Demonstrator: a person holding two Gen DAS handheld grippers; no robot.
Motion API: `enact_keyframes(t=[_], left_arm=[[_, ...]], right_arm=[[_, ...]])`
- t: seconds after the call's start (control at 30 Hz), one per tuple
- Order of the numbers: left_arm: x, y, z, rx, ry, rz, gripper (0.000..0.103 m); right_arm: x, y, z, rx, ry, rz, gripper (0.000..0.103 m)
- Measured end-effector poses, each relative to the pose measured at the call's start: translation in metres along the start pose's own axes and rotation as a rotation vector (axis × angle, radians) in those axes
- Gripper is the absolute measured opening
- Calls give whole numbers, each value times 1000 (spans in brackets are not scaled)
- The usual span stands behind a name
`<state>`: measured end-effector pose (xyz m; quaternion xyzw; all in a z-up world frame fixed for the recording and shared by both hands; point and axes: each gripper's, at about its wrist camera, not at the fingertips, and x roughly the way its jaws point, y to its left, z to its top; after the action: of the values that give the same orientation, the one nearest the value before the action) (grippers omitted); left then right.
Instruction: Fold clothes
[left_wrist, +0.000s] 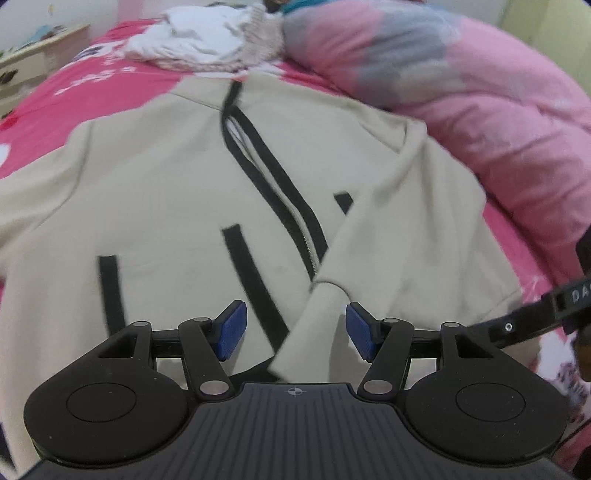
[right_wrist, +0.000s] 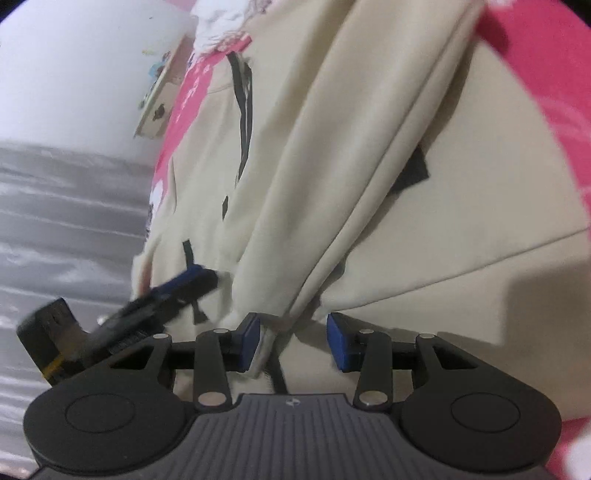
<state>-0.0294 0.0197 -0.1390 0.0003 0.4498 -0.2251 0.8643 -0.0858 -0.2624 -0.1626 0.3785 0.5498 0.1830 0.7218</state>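
Cream zip-up hoodie with black trim (left_wrist: 155, 192) lies front-up, spread flat on the pink bedsheet (left_wrist: 74, 85). One sleeve (left_wrist: 354, 254) is folded diagonally across the chest, its cuff end between the left gripper's (left_wrist: 293, 330) blue pads, jaws apart, not clamping. Right gripper (right_wrist: 293, 341) sits at a bunched fold of cream fabric; jaws apart, left pad touching cloth. Beyond the hoodie: pink-and-grey duvet (left_wrist: 461, 92) on the right, crumpled white clothes (left_wrist: 199, 37) at the head, cream bedside drawer unit (left_wrist: 33, 70) far left.
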Motion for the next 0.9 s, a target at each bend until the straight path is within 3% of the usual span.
enact_keyframes(t=[0.07,0.13,0.2,0.33,0.5,0.57,0.67,0.77,0.83,0.87,0.9], left_arm=[[6,-4,-2,13,10,-4,38],[7,-3,-1,-13,16,-29,14],[-3,-3,6,-30,-10,-27,6],[-27,9,22,-98,-50,-39,6],[-7,24,23,-91,37,62,7],[8,26,20,-82,97,81,12],[8,24,22,-27,117,108,24],[-3,27,38,7,94,126,32],[-9,29,56,10,56,126,37],[-9,27,67,19,40,109,39],[-4,21,81,47,25,80,41]], right_arm=[[9,-1,-2,14,10,22,42],[15,-2,-7,18,12,31,27],[11,3,-9,-2,1,34,21],[-1,17,0,-39,-14,86,19],[24,23,3,-109,53,80,13],[36,19,0,-136,79,46,13],[29,21,2,-202,85,38,10],[3,30,5,-342,48,18,21],[-24,33,8,-444,-42,-36,30],[-38,29,12,-447,-97,-66,38],[-52,22,17,-428,-151,-93,41]])
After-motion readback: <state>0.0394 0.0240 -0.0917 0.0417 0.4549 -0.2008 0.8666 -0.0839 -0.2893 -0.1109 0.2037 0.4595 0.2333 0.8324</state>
